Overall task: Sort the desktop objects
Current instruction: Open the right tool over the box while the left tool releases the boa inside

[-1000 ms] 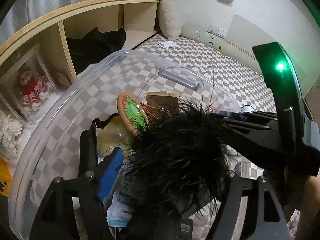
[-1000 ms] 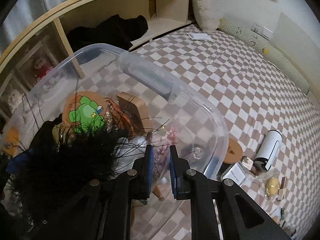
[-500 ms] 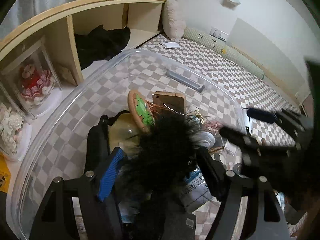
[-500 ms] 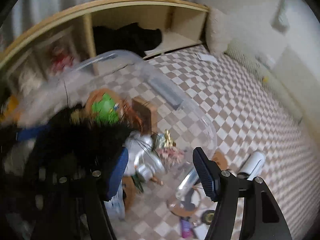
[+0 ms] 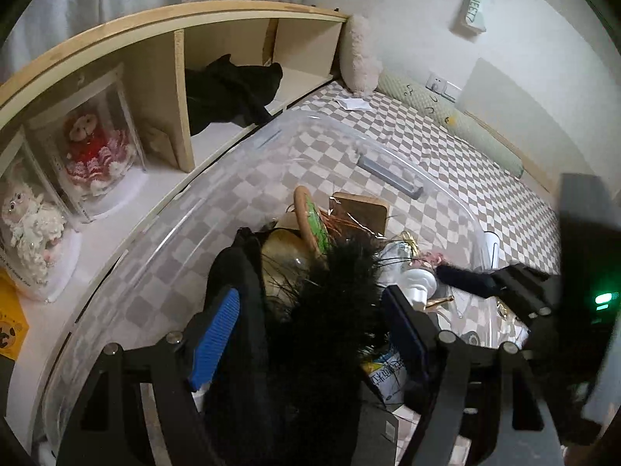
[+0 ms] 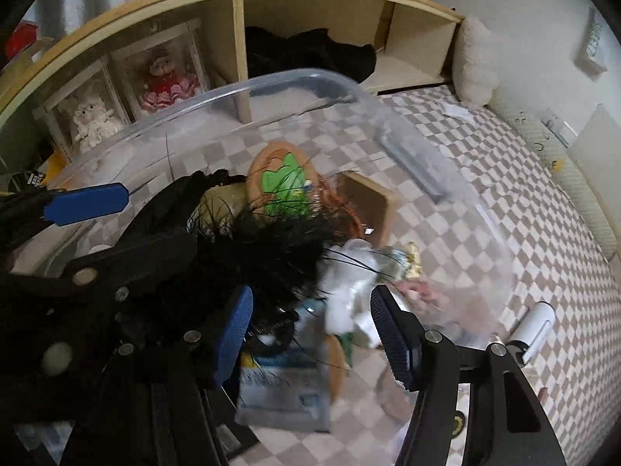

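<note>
A clear plastic bin [image 5: 163,240] [image 6: 295,77] holds a black feathery piece [image 5: 333,303] [image 6: 279,240], a round frog coaster [image 6: 285,182], a wooden block [image 6: 368,202] and a crumpled white item [image 6: 349,283]. My left gripper [image 5: 308,330] hangs open over the bin, the feathery piece lying loose below its fingers. My right gripper [image 6: 310,334] is over the bin's right part. Its jaws are closing slightly and press on nothing; the white item and a blue-white packet [image 6: 279,388] lie below the gap. The feathers brush its left pad [image 6: 233,334].
A wooden shelf [image 5: 178,89] behind the bin holds boxed dolls [image 5: 93,143] and black cloth [image 5: 229,93]. The bin rests on a checkered surface [image 6: 504,178]. A white cylinder [image 6: 535,326] and small items lie outside the bin's right wall. A pillow [image 6: 473,66] leans at the far corner.
My right gripper went from shut to open and let the feathery piece go. The piece dropped lower into the bin. The right gripper drew off to the right in the left wrist view.
</note>
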`<action>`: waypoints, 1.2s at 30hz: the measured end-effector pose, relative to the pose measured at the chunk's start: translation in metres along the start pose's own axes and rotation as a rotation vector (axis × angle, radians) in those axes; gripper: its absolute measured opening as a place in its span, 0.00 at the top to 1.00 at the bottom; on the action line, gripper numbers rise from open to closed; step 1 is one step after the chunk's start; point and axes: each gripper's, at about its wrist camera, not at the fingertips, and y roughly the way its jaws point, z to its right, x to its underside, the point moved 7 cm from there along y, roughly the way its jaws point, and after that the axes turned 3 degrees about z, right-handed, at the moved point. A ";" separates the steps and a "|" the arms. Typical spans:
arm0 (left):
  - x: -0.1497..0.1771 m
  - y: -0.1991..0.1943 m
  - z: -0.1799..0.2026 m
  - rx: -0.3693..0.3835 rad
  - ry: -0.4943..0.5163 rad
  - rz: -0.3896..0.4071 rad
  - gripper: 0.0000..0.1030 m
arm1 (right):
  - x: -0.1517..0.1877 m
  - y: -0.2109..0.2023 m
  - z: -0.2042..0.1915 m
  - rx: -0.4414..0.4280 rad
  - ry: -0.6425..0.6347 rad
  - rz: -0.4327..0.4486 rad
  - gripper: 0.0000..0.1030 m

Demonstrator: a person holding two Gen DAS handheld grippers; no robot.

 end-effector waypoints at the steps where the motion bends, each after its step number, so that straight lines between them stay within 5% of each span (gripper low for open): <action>1: 0.000 0.000 -0.001 0.000 -0.004 0.000 0.27 | 0.002 0.007 -0.004 -0.013 -0.001 -0.026 0.38; 11: 0.000 -0.002 0.000 -0.003 0.005 0.004 0.25 | 0.006 -0.003 -0.001 -0.067 0.073 0.002 0.38; 13: 0.001 -0.004 0.000 -0.022 0.021 0.013 0.04 | 0.006 -0.013 0.003 -0.061 0.073 0.021 0.38; 18: 0.000 -0.015 0.000 -0.059 0.052 0.059 0.00 | 0.008 -0.038 0.016 -0.040 0.105 0.058 0.37; 19: 0.000 -0.017 -0.001 -0.067 0.052 0.063 0.00 | 0.009 -0.042 0.018 -0.032 0.110 0.064 0.36; 21: 0.001 -0.021 -0.003 -0.080 0.054 0.069 0.00 | 0.012 -0.048 0.022 -0.024 0.120 0.072 0.07; 22: 0.002 -0.023 -0.004 -0.085 0.055 0.069 0.00 | 0.013 -0.050 0.021 -0.018 0.119 0.079 0.02; 36: 0.027 -0.054 -0.004 -0.165 0.069 0.067 0.00 | 0.033 -0.076 0.010 0.016 0.044 0.082 0.00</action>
